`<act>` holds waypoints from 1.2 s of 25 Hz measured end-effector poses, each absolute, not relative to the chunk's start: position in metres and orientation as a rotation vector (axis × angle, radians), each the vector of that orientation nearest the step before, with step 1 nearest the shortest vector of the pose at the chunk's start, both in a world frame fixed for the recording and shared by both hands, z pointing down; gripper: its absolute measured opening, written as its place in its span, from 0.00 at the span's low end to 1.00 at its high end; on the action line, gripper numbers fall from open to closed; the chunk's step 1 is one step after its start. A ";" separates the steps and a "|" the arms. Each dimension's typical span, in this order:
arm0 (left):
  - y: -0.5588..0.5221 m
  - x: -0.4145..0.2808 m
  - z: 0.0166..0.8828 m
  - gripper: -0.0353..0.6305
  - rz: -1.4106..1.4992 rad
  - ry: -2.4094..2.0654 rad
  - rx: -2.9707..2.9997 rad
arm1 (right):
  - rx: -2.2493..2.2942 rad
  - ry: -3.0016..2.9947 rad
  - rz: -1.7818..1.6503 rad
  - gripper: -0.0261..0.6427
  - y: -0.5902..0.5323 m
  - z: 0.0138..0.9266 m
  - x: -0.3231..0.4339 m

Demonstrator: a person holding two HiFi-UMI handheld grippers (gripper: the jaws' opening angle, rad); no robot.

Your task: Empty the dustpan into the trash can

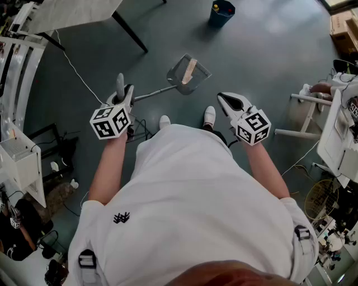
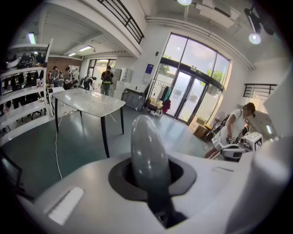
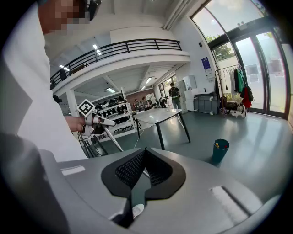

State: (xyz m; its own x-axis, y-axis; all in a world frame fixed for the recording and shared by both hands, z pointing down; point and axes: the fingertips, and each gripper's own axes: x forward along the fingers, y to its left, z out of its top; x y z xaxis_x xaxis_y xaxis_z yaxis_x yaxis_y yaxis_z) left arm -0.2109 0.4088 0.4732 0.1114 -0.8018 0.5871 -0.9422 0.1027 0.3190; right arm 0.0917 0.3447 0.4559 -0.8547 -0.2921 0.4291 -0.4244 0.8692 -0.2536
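Note:
My left gripper (image 1: 124, 94) is shut on the grey handle (image 1: 119, 85) of the dustpan, whose rounded end sticks up past the jaws. In the left gripper view that handle (image 2: 149, 153) fills the gap of the gripper (image 2: 153, 183). The metal pole (image 1: 152, 93) runs forward to the clear pan (image 1: 188, 74), low over the floor, with a wooden block (image 1: 189, 70) in it. The blue trash can (image 1: 221, 12) stands farther ahead; the right gripper view shows the trash can (image 3: 219, 151) too. My right gripper (image 1: 225, 99) is shut with nothing in it, jaws (image 3: 143, 171) meeting.
A white table (image 1: 72, 11) with black legs stands ahead on the left, with shelving (image 1: 17, 61) along the left wall and a white cable (image 1: 72, 67) across the floor. Cardboard boxes (image 1: 342, 25) and a seated person (image 1: 321, 87) are on the right. My shoes (image 1: 209, 115) are just behind the pan.

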 end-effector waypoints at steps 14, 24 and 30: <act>0.429 -0.291 0.481 0.21 0.319 -1.724 1.743 | 0.483 -2.645 0.492 0.04 0.376 0.444 -0.019; 0.338 -0.297 0.485 0.21 0.372 -1.741 1.679 | 0.429 -2.737 0.496 0.05 0.268 0.438 -0.028; 0.246 -0.265 0.467 0.20 0.420 -1.754 1.702 | 0.465 -2.758 0.511 0.10 0.188 0.431 0.018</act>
